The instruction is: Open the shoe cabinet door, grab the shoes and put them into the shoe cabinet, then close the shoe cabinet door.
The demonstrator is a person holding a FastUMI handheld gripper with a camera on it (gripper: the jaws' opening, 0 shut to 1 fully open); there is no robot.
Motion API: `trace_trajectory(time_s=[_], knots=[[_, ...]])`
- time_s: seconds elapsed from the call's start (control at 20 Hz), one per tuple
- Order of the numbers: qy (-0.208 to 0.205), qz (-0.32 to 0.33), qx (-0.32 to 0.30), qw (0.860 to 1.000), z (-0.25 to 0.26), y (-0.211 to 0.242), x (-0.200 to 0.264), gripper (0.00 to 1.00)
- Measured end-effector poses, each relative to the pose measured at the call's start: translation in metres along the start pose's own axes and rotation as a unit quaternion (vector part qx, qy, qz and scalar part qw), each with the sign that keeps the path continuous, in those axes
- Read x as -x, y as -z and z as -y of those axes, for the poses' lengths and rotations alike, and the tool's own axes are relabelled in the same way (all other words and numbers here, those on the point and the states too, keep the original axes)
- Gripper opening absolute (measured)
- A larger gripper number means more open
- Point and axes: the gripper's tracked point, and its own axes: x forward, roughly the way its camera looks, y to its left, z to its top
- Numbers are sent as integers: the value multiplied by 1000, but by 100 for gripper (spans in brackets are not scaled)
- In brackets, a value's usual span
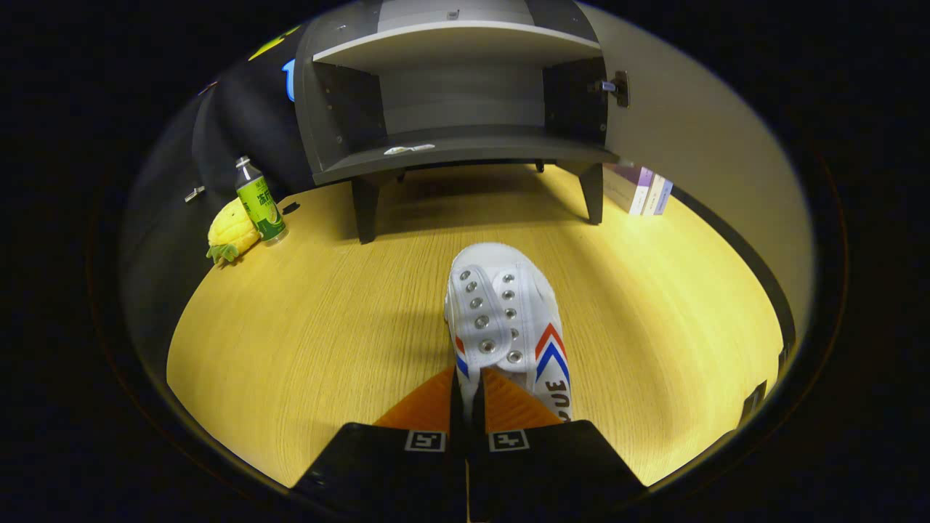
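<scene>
I'm holding my gripper (pixel 467 388) low over the yellow wood-grain tabletop (pixel 305 341), pointing forward at the cabinet. Its fingers (pixel 429 407) are pressed nearly together, pinching the near side edge of a white canvas sneaker with metal eyelets (pixel 501 312). The sneaker is extending ahead of the fingertips, toe toward the cabinet, with red and blue chevron stripes on its side and black letters reading "UE", the rest cut off. Whether it is lifted or resting on the tabletop, I cannot tell.

Beyond it the grey shoe cabinet on short legs (pixel 450 94) is standing open, its pale door (pixel 697 131) swung out to the right, with a small white sticker on the lower shelf edge, unreadable. Left of the cabinet, a green-labelled plastic bottle (pixel 259 202) is touching a yellow pineapple plush toy (pixel 231 232); label text too small. Right of the cabinet, a few upright books (pixel 643 190).
</scene>
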Motion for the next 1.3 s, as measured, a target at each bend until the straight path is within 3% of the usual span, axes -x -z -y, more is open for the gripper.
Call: trace_trajectory(time_s=[0.25, 0.75, 1.1, 1.3], knots=[[-21, 16, 1, 1000, 3, -27, 11, 5], [-61, 68, -34, 995, -4, -109, 79, 5], [-96, 143, -59, 983, -29, -237, 159, 5], [-114, 161, -82, 977, -41, -305, 176, 5]])
